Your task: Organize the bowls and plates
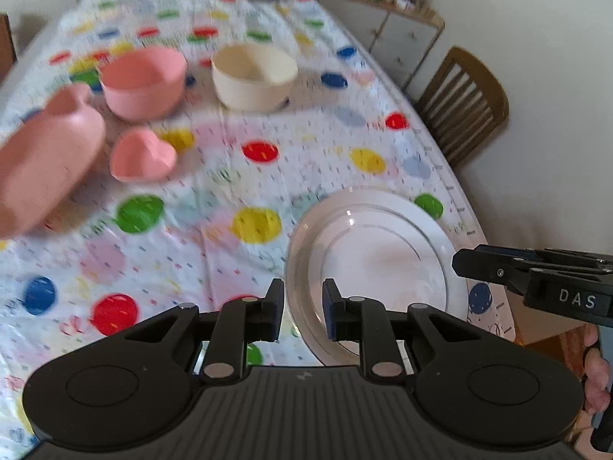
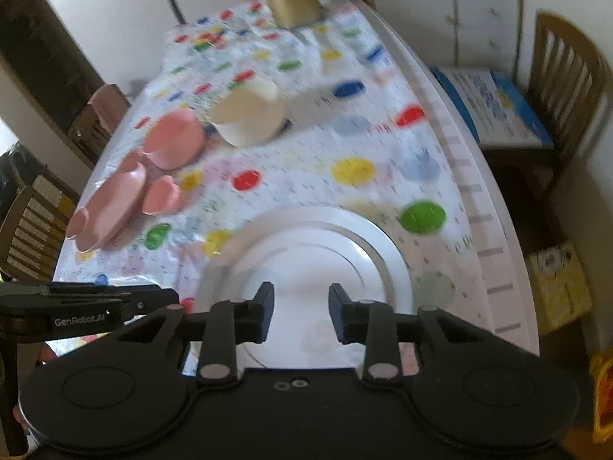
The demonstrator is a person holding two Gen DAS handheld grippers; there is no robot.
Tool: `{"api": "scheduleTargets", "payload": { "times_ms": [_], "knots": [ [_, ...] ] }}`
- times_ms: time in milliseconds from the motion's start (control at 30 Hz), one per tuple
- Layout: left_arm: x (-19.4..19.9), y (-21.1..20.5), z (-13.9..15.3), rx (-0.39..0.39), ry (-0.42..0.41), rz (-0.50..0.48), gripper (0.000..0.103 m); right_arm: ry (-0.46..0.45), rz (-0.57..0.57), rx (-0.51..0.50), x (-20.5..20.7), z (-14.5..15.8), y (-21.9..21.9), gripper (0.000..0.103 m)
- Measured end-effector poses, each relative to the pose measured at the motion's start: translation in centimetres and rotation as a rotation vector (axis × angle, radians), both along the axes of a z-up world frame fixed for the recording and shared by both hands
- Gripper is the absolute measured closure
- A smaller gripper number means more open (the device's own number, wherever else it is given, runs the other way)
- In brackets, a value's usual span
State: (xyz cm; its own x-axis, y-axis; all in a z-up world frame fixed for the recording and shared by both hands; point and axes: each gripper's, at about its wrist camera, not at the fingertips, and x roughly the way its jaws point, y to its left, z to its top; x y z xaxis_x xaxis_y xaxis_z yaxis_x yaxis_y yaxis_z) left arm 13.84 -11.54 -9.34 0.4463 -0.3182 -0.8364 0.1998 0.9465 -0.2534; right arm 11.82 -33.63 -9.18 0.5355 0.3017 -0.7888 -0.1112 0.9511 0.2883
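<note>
Both tongs, left (image 1: 302, 312) and right (image 2: 301, 312), hang slightly spread and empty above the white plate (image 1: 383, 253); beyond them, pink bowls (image 1: 143, 82) and cream bowl (image 1: 254, 76) look unsorted.

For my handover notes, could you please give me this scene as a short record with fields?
Surface: spotted tablecloth
Nearest dish: white plate, lying flat near the table's right edge, in front of both tools
Bowls: pink bowl and cream bowl, upright, side by side, farther back
Other dishes: pink heart dish beside long pink dish, on the left
Left tool: narrow gap, nothing gripped
Right tool: open, empty, over the plate
</note>
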Motion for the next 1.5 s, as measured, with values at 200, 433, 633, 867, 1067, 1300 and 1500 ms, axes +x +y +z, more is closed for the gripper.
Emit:
{"api": "scheduleTargets", "payload": {
  "times_ms": [200, 433, 633, 867, 1067, 1300, 1500],
  "knots": [
    [-1.3, 2.8, 2.9, -0.009, -0.085, 0.057, 0.075, -0.103, 0.071, -0.030, -0.7, 3.0, 3.4, 0.058],
    [-2.5, 6.6, 5.5, -0.003, -0.162, 0.148, 0.069, -0.188, 0.131, -0.039, -0.6, 5.6, 7.2, 0.039],
    [-3.7, 9.6, 7.5, 0.027, -0.249, 0.227, 0.041, -0.254, 0.185, -0.042, -0.6, 7.3, 10.3, 0.024],
    [-3.7, 12.5, 8.4, 0.051, -0.288, 0.320, 0.029, -0.311, 0.216, -0.071, 0.6, 7.9, 13.9, 0.003],
    [-2.3, 14.0, 7.8, 0.087, -0.315, 0.384, 0.022, -0.359, 0.255, -0.098, 2.4, 7.3, 16.5, 0.001],
    [0.7, 16.0, 5.4, 0.122, -0.274, 0.452, 0.021, -0.324, 0.265, -0.089, 6.0, 5.5, 18.9, 0.001],
    [3.5, 18.6, 3.0, 0.126, -0.195, 0.523, 0.021, -0.238, 0.277, -0.082, 9.7, 2.8, 20.7, 0.001]
  ]
}}
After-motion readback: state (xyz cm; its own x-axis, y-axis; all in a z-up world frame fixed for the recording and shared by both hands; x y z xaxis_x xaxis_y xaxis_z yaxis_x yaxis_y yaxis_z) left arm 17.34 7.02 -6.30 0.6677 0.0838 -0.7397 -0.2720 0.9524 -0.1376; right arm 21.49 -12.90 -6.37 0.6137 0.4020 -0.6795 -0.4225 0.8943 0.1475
